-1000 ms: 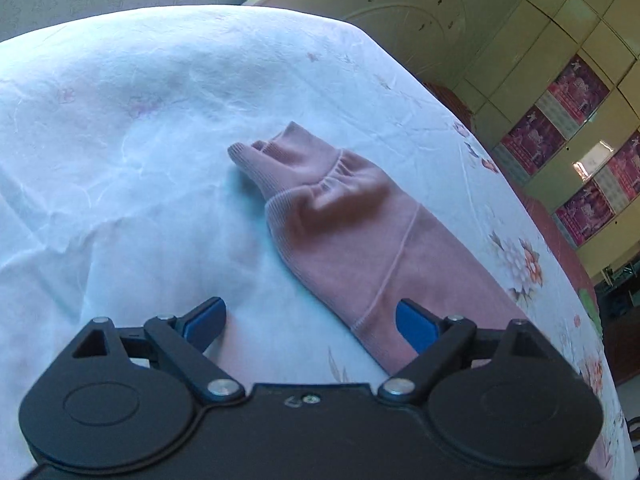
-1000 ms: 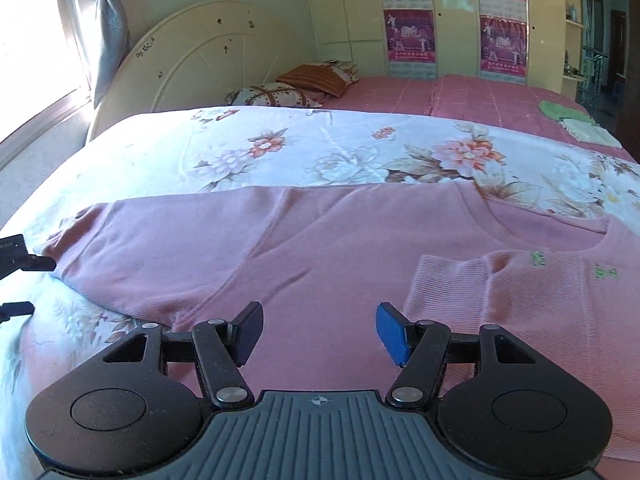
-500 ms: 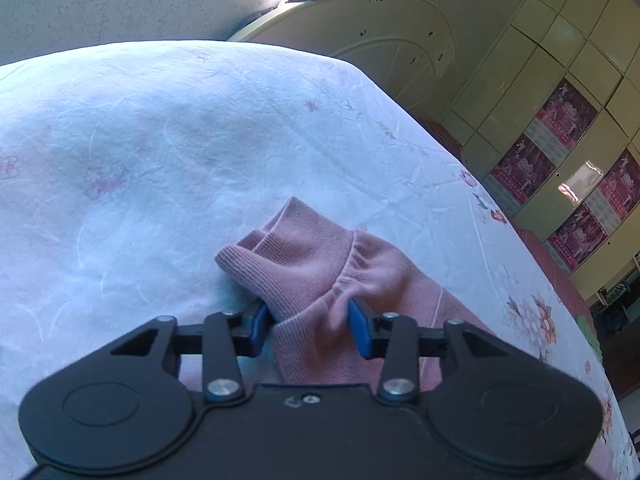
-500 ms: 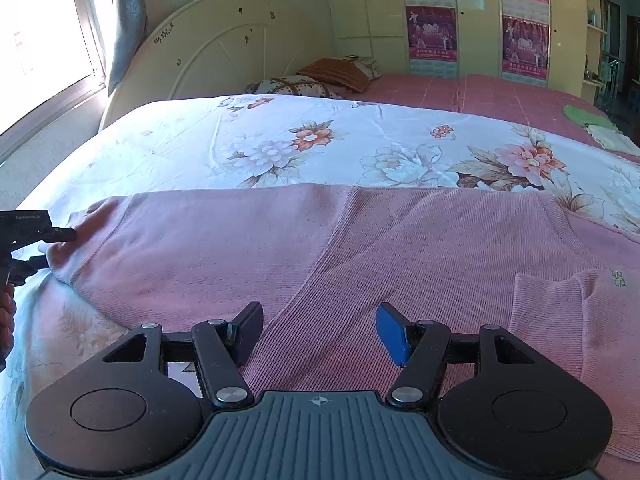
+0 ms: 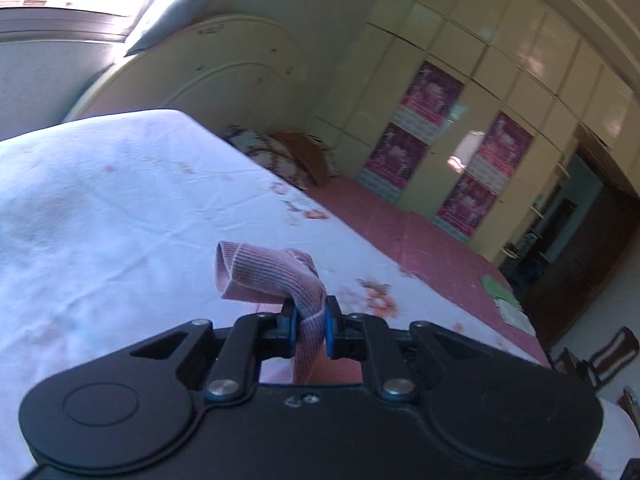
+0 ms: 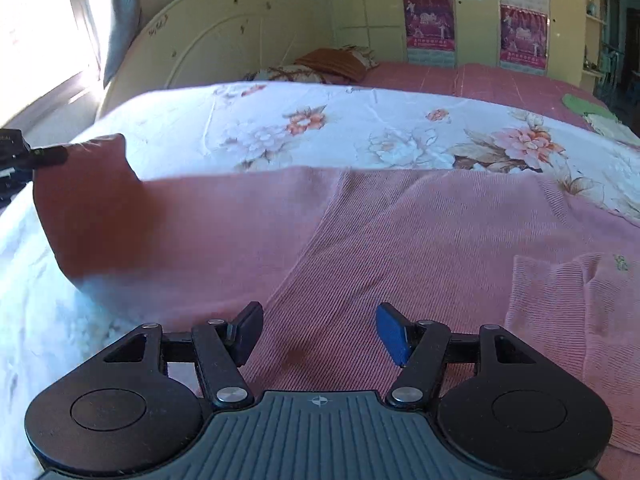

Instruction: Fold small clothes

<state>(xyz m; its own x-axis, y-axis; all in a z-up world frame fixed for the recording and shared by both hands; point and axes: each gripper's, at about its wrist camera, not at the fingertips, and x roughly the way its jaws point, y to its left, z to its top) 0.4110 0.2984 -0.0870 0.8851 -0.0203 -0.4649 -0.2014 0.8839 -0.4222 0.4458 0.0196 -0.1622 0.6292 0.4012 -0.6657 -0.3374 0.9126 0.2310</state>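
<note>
A pink knit sweater (image 6: pixel 400 232) lies spread on the floral bedsheet (image 6: pixel 340 128). My left gripper (image 5: pixel 308 320) is shut on the ribbed sleeve cuff (image 5: pixel 268 272) and holds it lifted above the bed. In the right wrist view the left gripper (image 6: pixel 24 156) shows at the far left with the raised sleeve (image 6: pixel 92 208) hanging from it. My right gripper (image 6: pixel 318 332) is open and empty, low over the sweater's body. The other sleeve (image 6: pixel 572 320) lies folded across the sweater at the right.
A cream headboard (image 6: pixel 224 44) and pillows (image 6: pixel 320 66) stand at the far end of the bed. A red bedcover (image 6: pixel 480 80) lies beyond the floral sheet. Wardrobe doors with posters (image 5: pixel 432 136) line the wall. A bright window (image 6: pixel 40 32) is at the left.
My left gripper closed on the sleeve cuff and lifted it off the bed, tilting upward. My right gripper stayed open and moved slightly along the sweater.
</note>
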